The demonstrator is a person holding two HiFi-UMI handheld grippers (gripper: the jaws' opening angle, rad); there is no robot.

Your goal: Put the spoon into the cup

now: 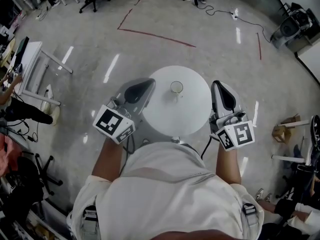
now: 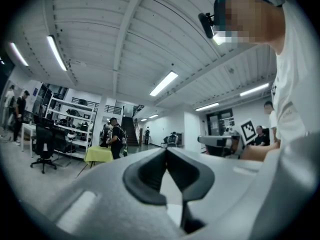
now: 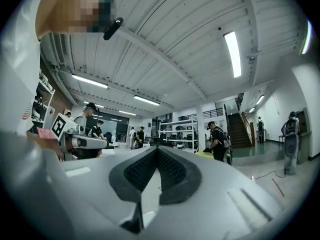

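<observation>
**Polished grey floor, round white bench, both claws shut**

Mid-frame in the head view, the cup [image 1: 176, 87] stands on the bench [image 1: 192, 116]. The left claw [image 1: 149, 82] hangs over the bench's left rim and the right claw [image 1: 216, 83] over its right rim. Each has its jaws pressed tip to tip on nothing, apart from the cup.

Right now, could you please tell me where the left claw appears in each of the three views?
Head view: left claw, left of centre, beside the round table's left edge.
Left gripper view: left claw, bottom centre, jaws shut, nothing between them.
Right gripper view: left claw, small, mid-left, pointing right.
Shared landmark: the person's white shirt, seen in all three views.
</observation>
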